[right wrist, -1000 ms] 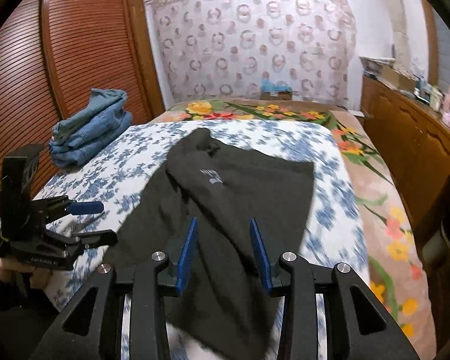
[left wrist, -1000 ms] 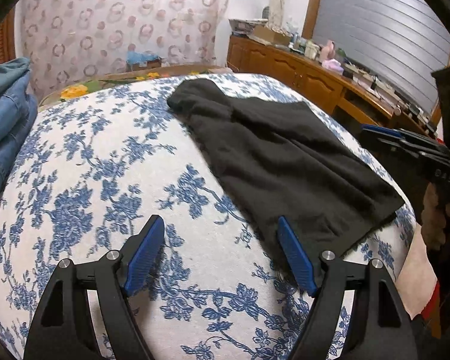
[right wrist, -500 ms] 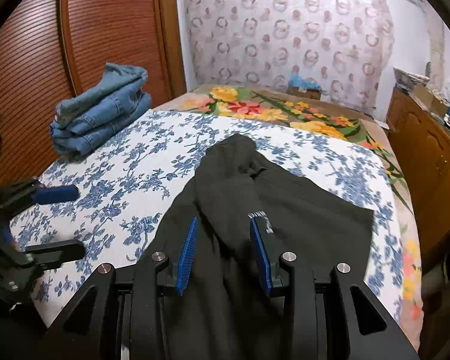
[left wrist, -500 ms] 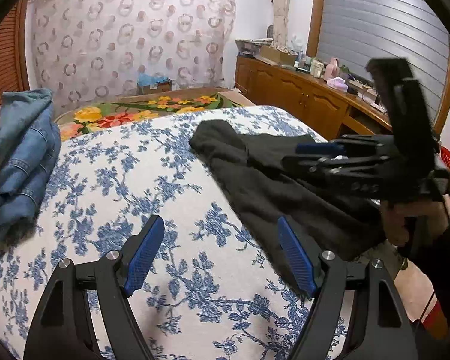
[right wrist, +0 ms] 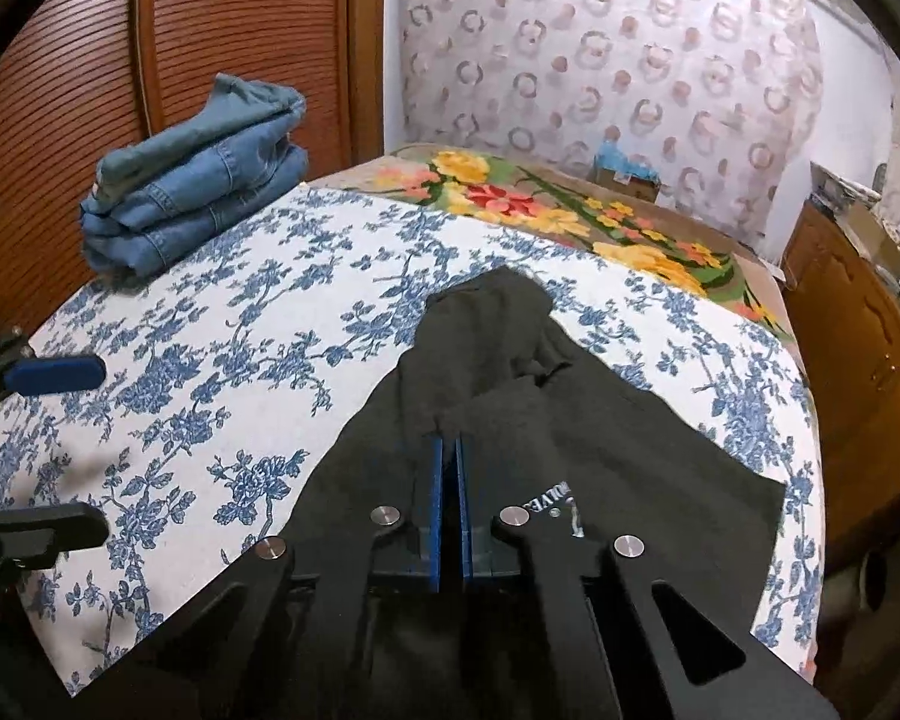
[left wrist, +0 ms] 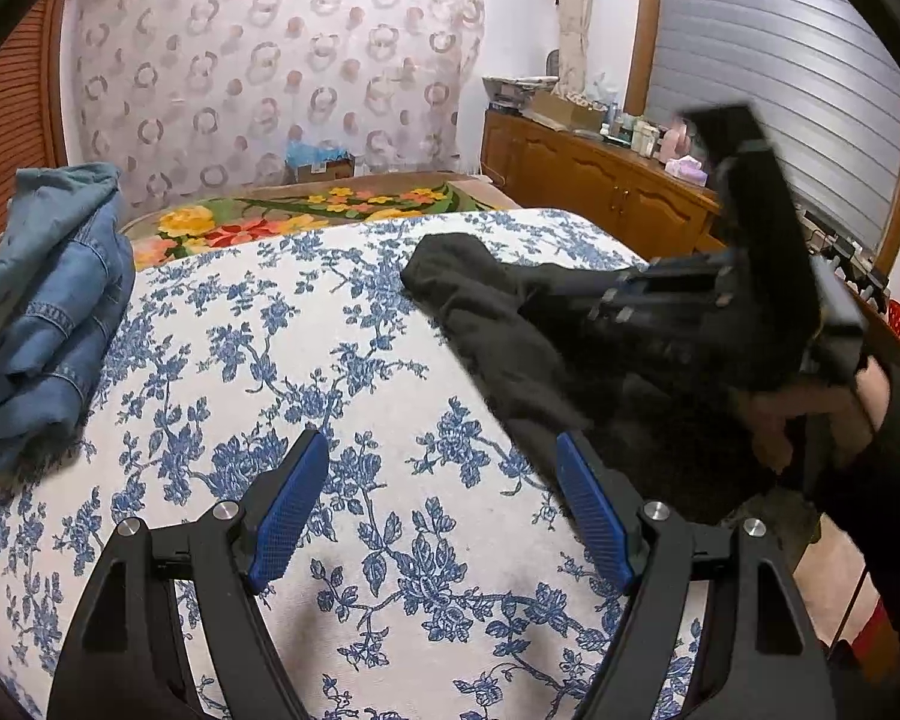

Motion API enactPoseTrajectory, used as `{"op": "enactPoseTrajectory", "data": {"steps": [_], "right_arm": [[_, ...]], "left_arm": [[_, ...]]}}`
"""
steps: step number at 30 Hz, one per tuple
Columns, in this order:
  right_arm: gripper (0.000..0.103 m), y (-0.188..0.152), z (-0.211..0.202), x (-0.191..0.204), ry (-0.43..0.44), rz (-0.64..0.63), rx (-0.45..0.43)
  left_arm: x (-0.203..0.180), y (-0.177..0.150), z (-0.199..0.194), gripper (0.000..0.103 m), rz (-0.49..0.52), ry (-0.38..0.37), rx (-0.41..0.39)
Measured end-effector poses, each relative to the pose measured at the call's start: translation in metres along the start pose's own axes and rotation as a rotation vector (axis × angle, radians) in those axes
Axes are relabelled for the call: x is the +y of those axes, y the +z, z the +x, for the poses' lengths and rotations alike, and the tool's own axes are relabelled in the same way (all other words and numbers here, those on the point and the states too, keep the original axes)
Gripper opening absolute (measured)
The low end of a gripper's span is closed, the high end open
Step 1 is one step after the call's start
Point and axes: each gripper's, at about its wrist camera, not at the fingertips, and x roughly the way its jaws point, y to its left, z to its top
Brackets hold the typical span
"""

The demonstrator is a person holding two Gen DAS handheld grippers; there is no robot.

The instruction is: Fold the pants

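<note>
Blue-flowered white bedding (left wrist: pixel 306 360) covers the bed I am working over, with a patterned curtain (right wrist: pixel 618 60) hanging behind it. My task piece, the black pants (right wrist: pixel 600 420), lies on the right half of that cover, bunched into a rumpled peak at its far end and spreading flatter toward the near right edge, where some pale lettering shows on the cloth. My right gripper (right wrist: pixel 448 456) sits low over the near part of the pants; its blue pads (right wrist: pixel 435 498) have just been closing and now stand pressed nearly together, with a ridge of black fabric rising right at their tips. I read that as a pinch on a fold of the pants. From the left wrist view the same gripper shows blurred over the dark cloth, with the hand (left wrist: pixel 810 414) that carries it below. My left gripper (left wrist: pixel 438 504) hangs above bare floral cover just left of the pants' edge, its fingers spread wide with nothing between them. A stack of folded blue jeans (right wrist: pixel 198 180) rests at the far left of the bed, well apart from the pants, beside a slatted wooden wardrobe (right wrist: pixel 90 60). Beyond the cover lies a bright floral blanket (right wrist: pixel 558 210), and a wooden sideboard (left wrist: pixel 600 192) runs along the right wall.
</note>
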Motion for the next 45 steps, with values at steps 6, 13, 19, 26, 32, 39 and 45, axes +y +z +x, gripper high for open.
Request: {"op": "enactPoseTrajectory", "data": {"steps": [6, 13, 19, 26, 32, 39, 45], "right_arm": [[0.003, 0.001, -0.025, -0.030, -0.034, 0.062, -0.047], [0.003, 0.003, -0.031, -0.075, -0.132, 0.113, -0.039], [0.003, 0.002, -0.022, -0.106, -0.201, 0.172, -0.004], [0.003, 0.000, -0.009, -0.119, -0.255, 0.213, 0.037], [0.007, -0.003, 0.004, -0.128, -0.274, 0.263, 0.065], [0.014, -0.016, -0.022, -0.110, -0.218, 0.247, 0.049], [0.031, -0.052, -0.058, -0.069, -0.111, 0.160, 0.015]], "left_arm": [[-0.004, -0.003, 0.002, 0.079, -0.002, -0.004, 0.009], [-0.010, -0.003, 0.003, 0.079, 0.014, -0.012, 0.009], [-0.013, -0.004, 0.004, 0.079, 0.016, -0.016, 0.017], [-0.014, -0.004, 0.005, 0.079, 0.018, -0.019, 0.021], [-0.019, -0.007, 0.009, 0.079, 0.026, -0.022, 0.029], [-0.024, -0.007, 0.010, 0.079, 0.034, -0.027, 0.034], [-0.029, -0.007, 0.011, 0.079, 0.043, -0.034, 0.040]]}}
